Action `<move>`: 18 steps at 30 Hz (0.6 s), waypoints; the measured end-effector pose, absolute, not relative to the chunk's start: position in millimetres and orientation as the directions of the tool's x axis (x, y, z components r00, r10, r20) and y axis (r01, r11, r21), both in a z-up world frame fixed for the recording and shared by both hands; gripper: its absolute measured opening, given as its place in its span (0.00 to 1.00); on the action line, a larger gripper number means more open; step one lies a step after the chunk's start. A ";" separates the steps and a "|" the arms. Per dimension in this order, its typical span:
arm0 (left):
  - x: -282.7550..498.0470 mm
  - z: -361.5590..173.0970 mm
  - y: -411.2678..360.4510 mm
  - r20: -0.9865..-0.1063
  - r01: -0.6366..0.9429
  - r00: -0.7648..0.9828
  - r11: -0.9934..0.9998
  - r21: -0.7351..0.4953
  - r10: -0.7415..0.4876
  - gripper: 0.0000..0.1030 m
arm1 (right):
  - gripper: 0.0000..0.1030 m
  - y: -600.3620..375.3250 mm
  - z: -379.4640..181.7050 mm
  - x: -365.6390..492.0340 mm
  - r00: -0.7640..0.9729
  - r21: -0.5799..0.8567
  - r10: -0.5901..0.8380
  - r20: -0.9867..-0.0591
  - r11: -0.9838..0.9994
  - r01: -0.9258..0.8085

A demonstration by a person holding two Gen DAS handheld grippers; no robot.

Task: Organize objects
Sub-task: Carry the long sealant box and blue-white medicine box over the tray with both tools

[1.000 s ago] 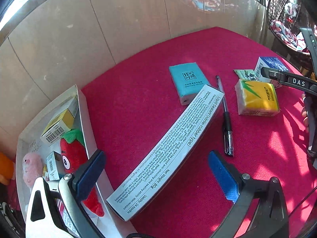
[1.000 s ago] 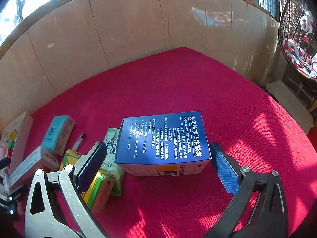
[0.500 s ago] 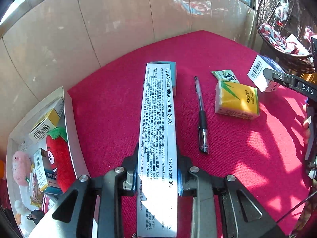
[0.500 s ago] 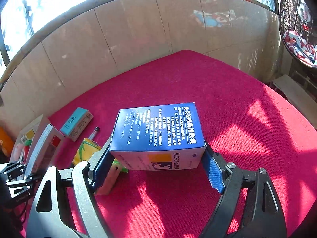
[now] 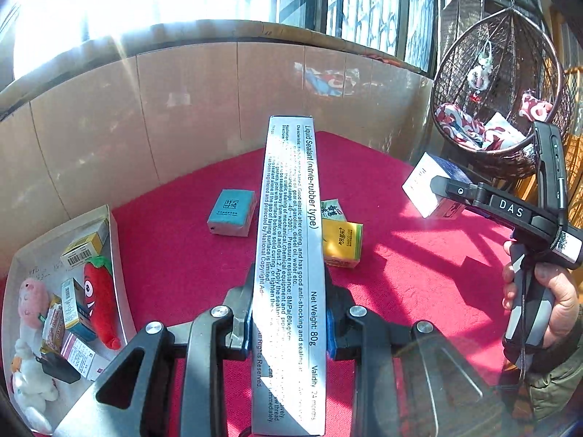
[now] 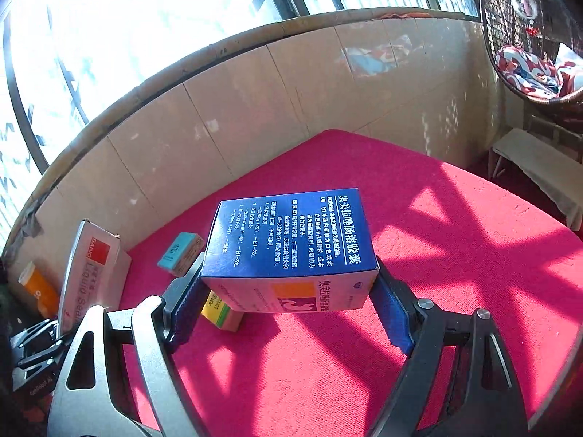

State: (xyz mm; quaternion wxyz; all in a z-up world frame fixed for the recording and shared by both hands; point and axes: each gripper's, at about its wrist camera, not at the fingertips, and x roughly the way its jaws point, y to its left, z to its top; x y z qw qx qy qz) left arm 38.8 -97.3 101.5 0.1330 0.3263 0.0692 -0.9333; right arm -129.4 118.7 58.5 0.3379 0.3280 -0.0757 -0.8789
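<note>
- Left tool (image 5: pixel 289 322) is pinching the long sealant box (image 5: pixel 291 255) near its back end, so most of it sticks out forward past the pads and off the red worktop (image 5: pixel 400 273).
- Right tool (image 6: pixel 288 298) is clamped on the blue box (image 6: pixel 291 244), pads on both side faces, box lifted clear of the cloth. Its jaws sit wide bc the box is wide, not bc they're loose.
- Tray (image 5: pixel 113 255) is at the left edge of the worktop, w/ a strawberry plush (image 5: pixel 98 298), a pink plush and some small boxes already in it. Prob where both boxes are headed, imo.
- Still on the worktop: teal pack (image 5: pixel 231 211), yellow pack (image 5: pixel 342 242), green sachet (image 5: pixel 331 209) just behind it.
- What could go wrong:
  - Sealant box is held way off-centre, so a quick swing could make it pivot or slip in the pads.
  - Its far tip could clip the tray wall or the plush on the way in.
  - Tray looks crowded, a long box may not lie flat, could end up propped on stuff.
  - Blue box is thin card, squeezing harder could dent it.
  - Both tools going left at once = they could bump, tbh.
</note>
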 end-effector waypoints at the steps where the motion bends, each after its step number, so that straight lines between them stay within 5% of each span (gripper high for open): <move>1: 40.8 101.8 -98.0 -0.625 0.294 -0.754 -0.955 -0.047 -0.201 0.27 | 0.81 120.0 60.7 -130.2 -0.556 0.355 -0.647 -0.523 -0.758 0.548; 18: 68.9 105.5 -103.1 -0.578 0.325 -0.790 -0.938 -0.117 -0.202 0.27 | 0.81 110.5 79.9 -97.2 -0.529 0.343 -0.688 -0.497 -0.716 0.608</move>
